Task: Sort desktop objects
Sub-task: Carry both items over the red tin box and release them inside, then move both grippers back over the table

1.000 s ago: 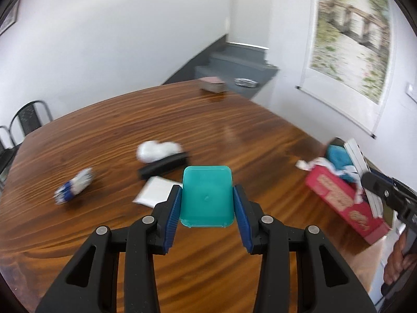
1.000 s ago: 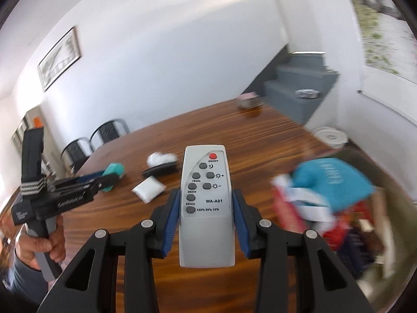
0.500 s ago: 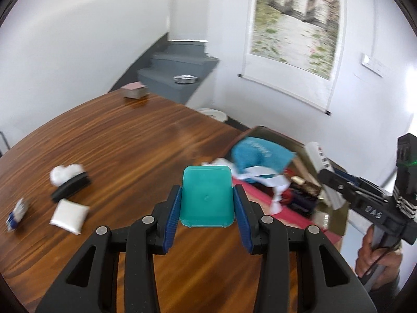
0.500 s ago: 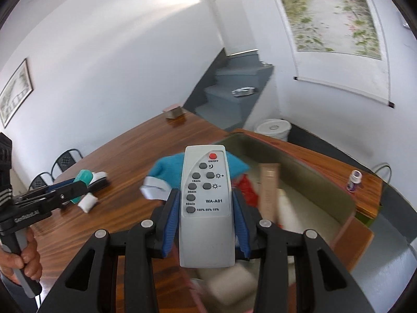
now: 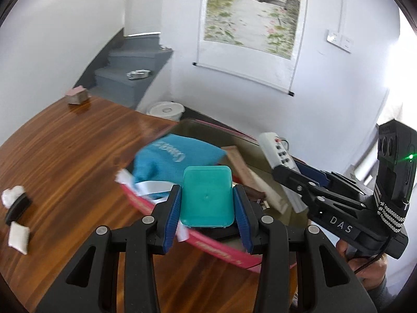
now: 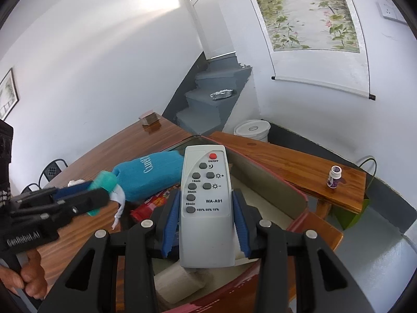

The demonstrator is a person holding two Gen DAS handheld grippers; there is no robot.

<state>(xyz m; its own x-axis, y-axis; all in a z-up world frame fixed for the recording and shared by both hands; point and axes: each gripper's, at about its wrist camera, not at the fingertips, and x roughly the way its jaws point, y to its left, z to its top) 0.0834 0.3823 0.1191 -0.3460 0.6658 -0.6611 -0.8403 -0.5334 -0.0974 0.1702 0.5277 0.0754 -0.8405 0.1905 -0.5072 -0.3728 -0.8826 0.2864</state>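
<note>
desktop objects are mid-transfer to the red-rimmed box at the table edge. in the left wrist view, working left to right: a black brush with white fluff and a white packet lie at the left edge of the frame, not yet sorted. at centre, the left gripper is clamped on a teal plastic case, held above the near rim of the box. behind it a blue pouch rests in the box. at right, the right gripper carries a grey remote control over the box interior.

in the right wrist view, the left gripper enters from the left edge; at centre the right gripper is closed on the remote control, with box contents below. a small bottle stands on a bench at right.

step in hand, as judged: both items are positioned for deposit. the next move calls for lowering each item into open space and parting the jaws.

clearance: the box is crowded at its left side; free floor shows at lower centre and right. the two grippers sit near each other, so releases should be staggered. the teal case is close to the rim and should advance inward before release.
</note>
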